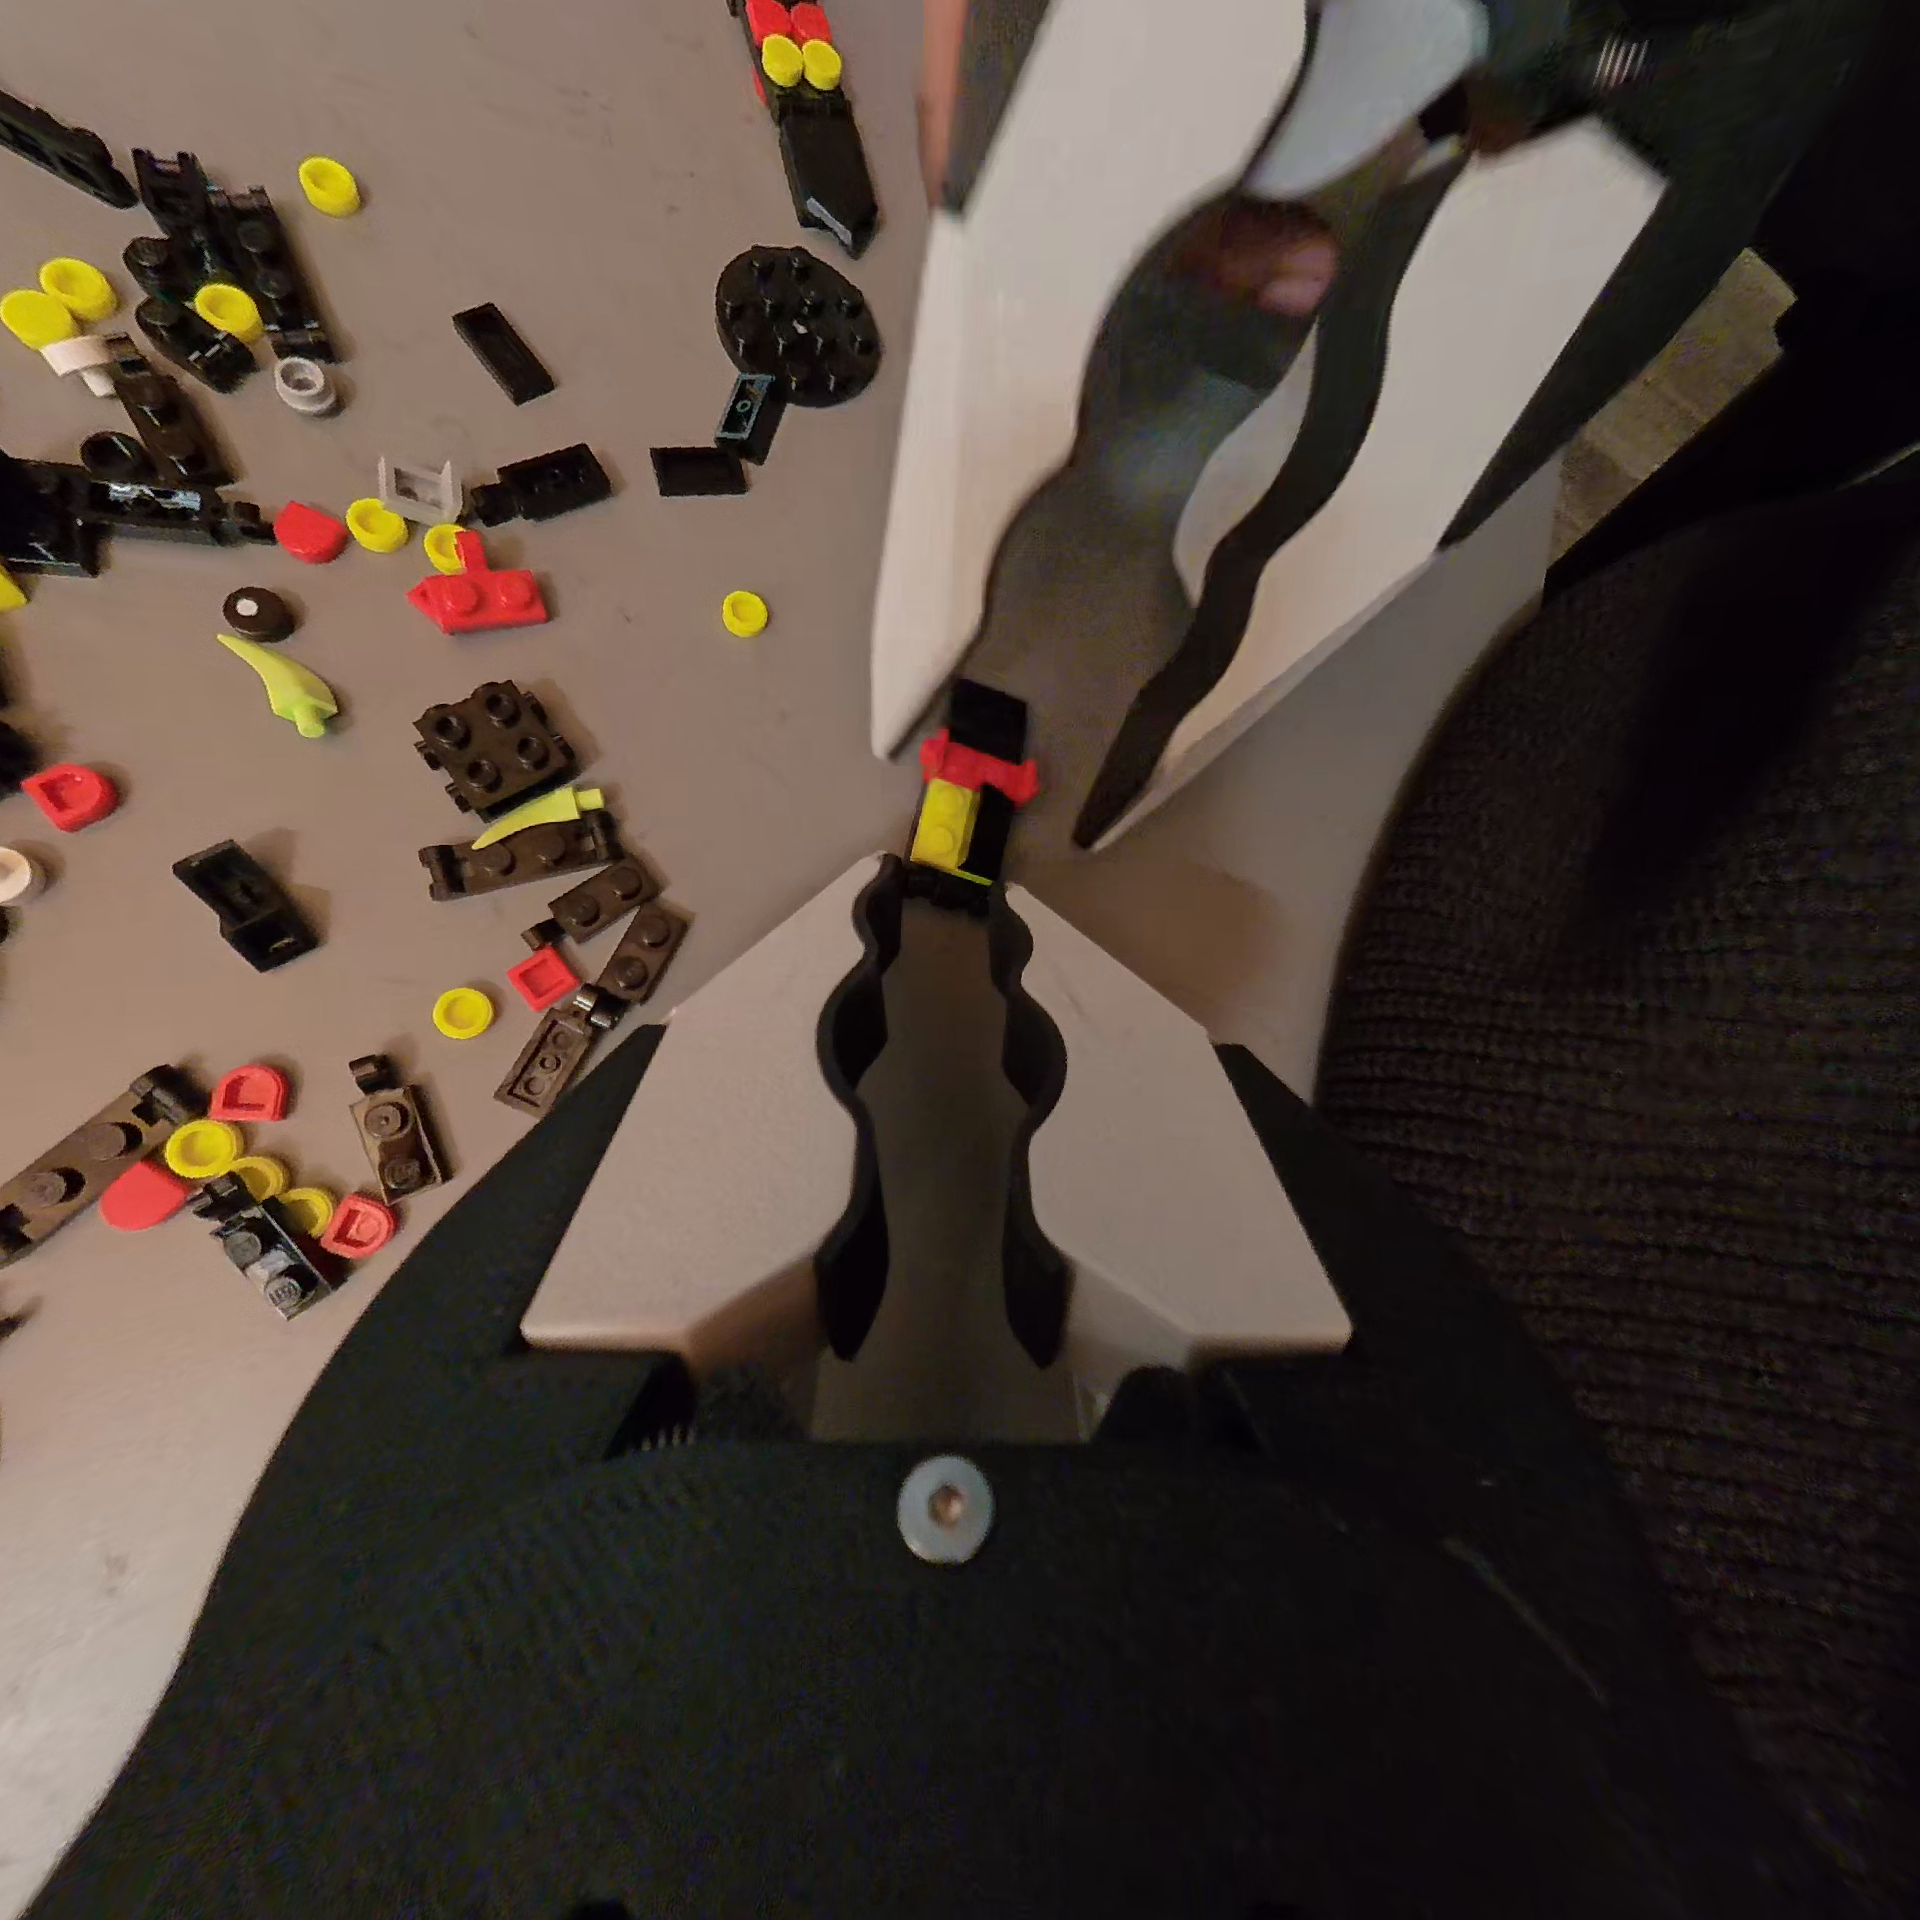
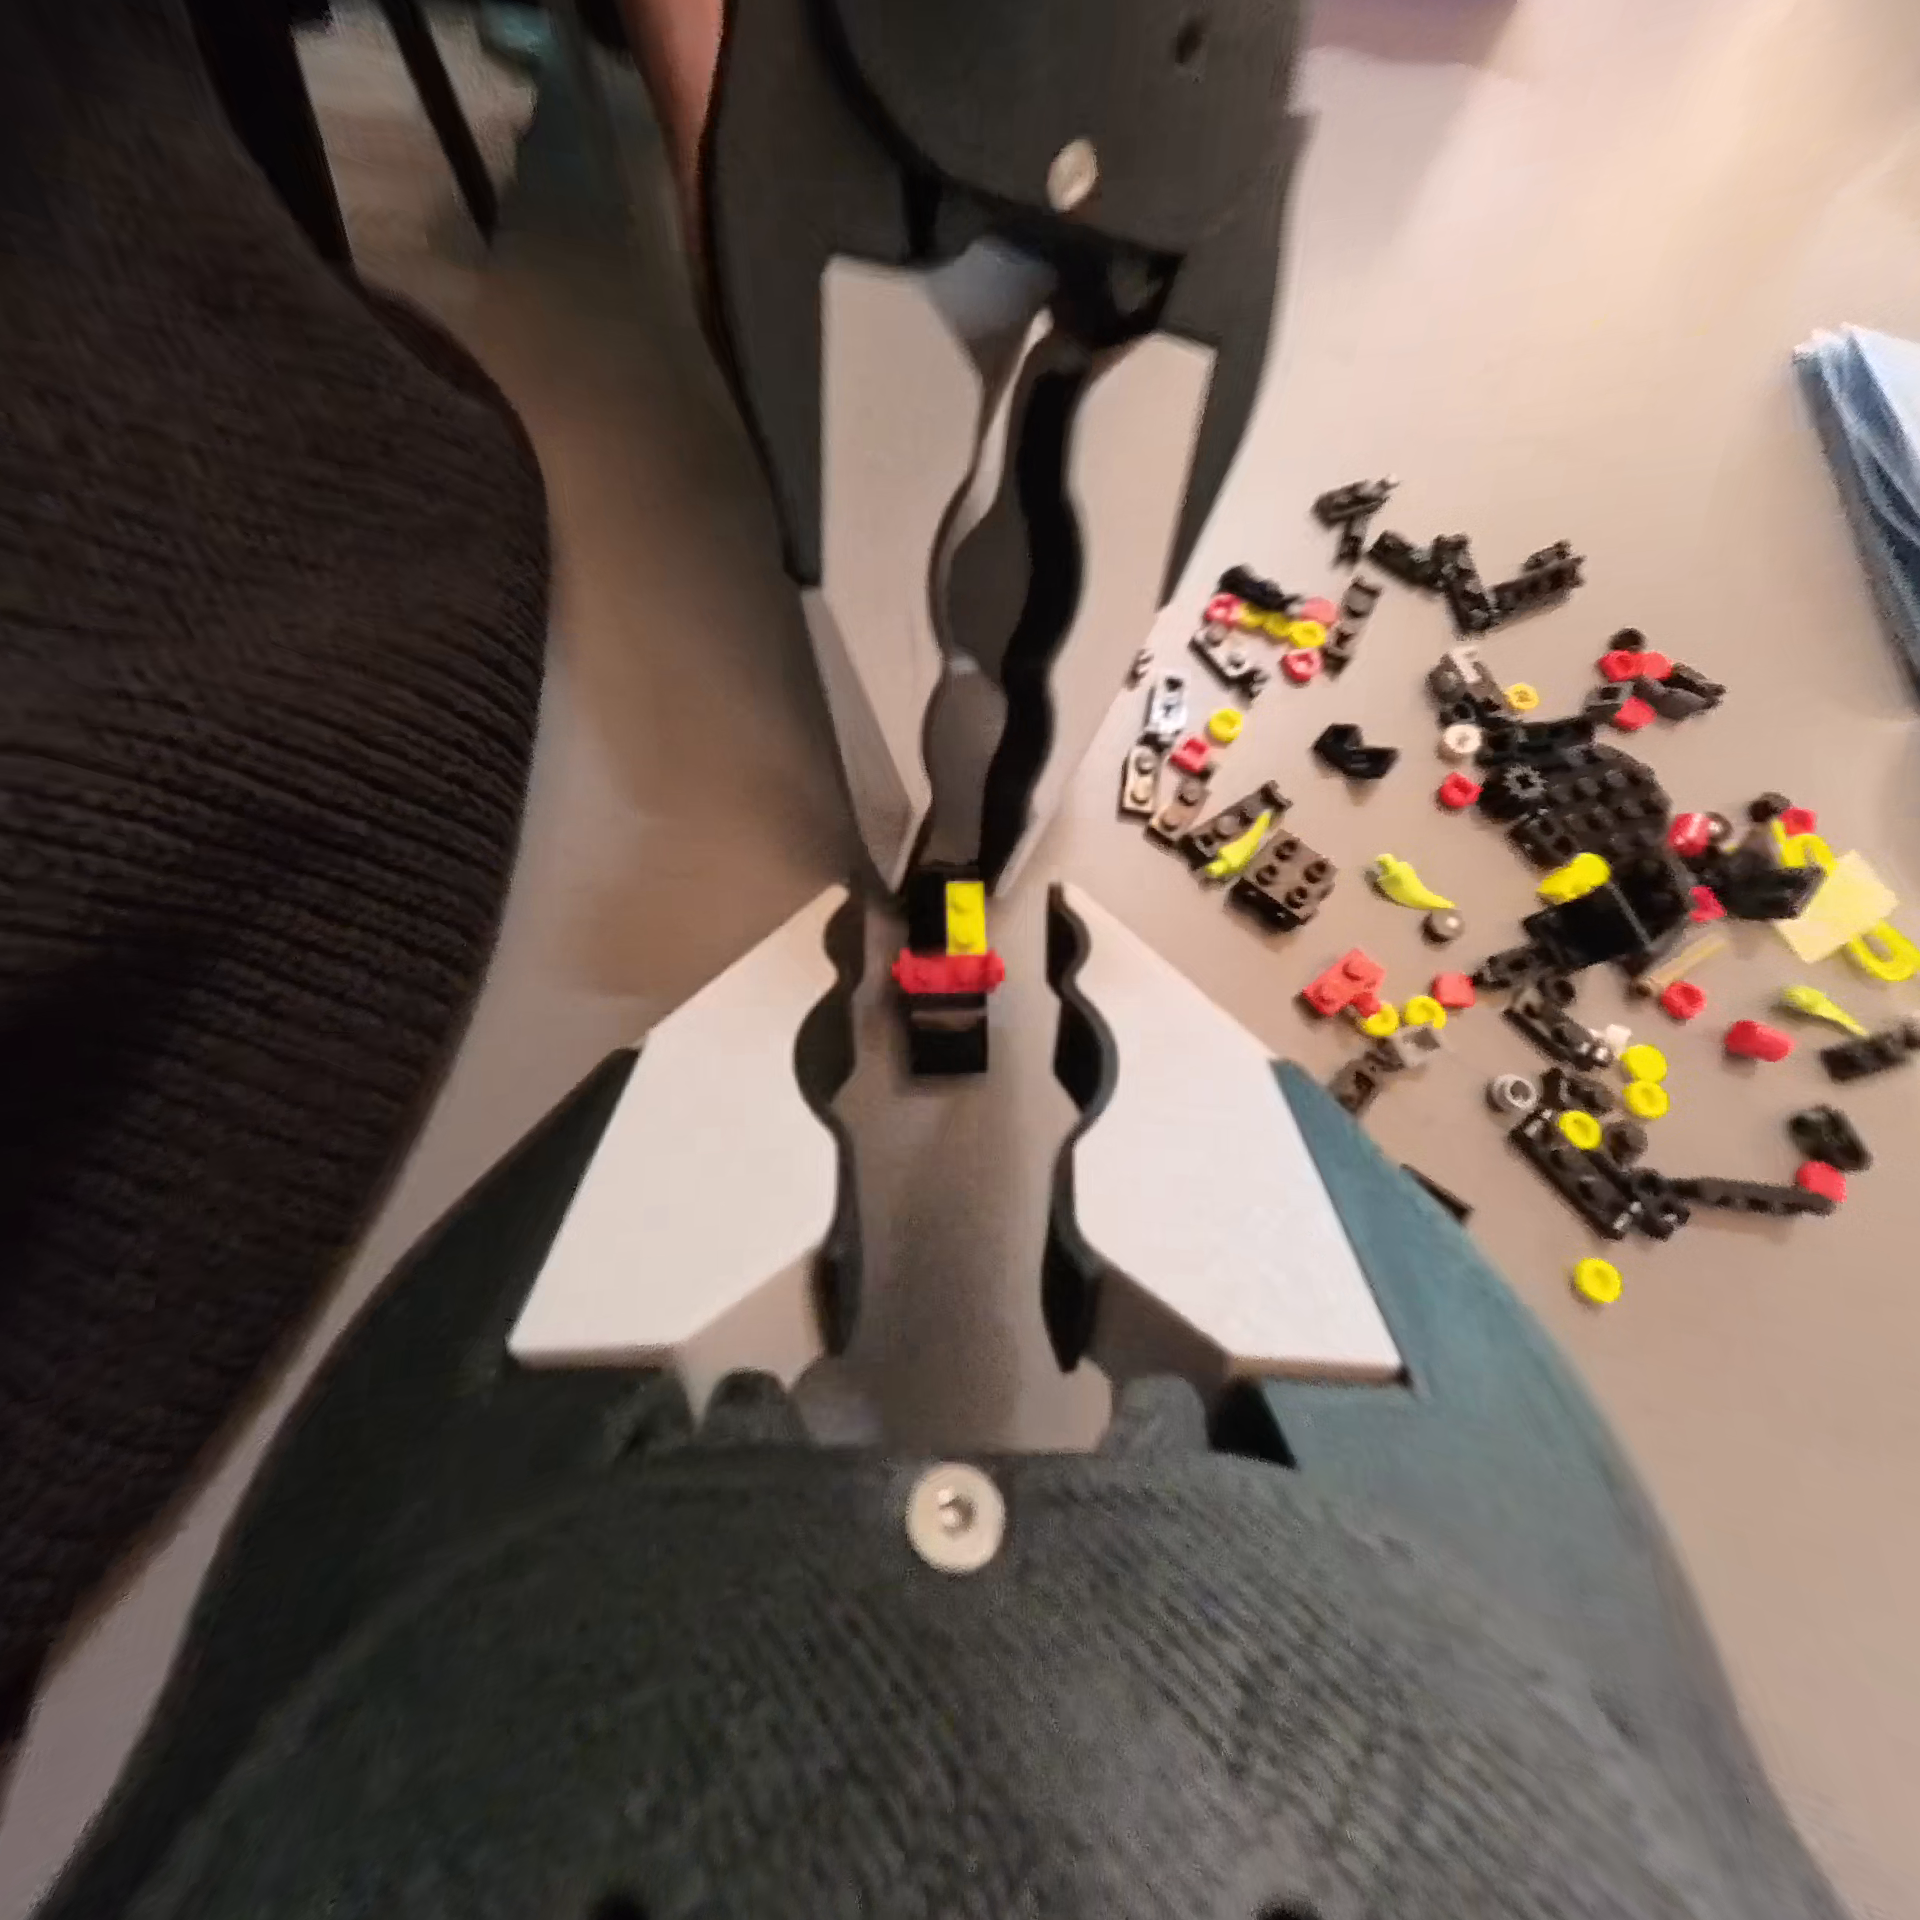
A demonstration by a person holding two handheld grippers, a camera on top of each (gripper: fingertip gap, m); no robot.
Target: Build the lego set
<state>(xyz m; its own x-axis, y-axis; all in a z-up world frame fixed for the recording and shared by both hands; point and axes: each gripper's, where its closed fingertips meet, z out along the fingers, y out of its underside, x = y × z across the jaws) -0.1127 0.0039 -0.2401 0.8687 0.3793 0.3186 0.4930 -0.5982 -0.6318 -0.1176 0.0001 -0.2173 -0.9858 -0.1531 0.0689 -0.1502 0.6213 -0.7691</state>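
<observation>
A small lego assembly (image 1: 971, 800) of black, yellow and red pieces is held just above the grey table (image 1: 623, 156). My left gripper (image 1: 943, 883) is shut on its near black end. My right gripper (image 1: 987, 790) comes in from the opposite side, jaws open, one finger on each side of the assembly without gripping it. In the right wrist view the assembly (image 2: 948, 966) sits between the open fingers of the right gripper (image 2: 951, 899), and the left gripper (image 2: 951, 873) pinches its far end from above.
Several loose black, red and yellow pieces (image 1: 488, 748) lie spread over the table, with a round black plate (image 1: 798, 324) and a longer part-built piece (image 1: 816, 125) farther back. A dark knitted sleeve (image 1: 1662, 1039) borders the table. A blue cloth (image 2: 1870, 468) lies at the edge.
</observation>
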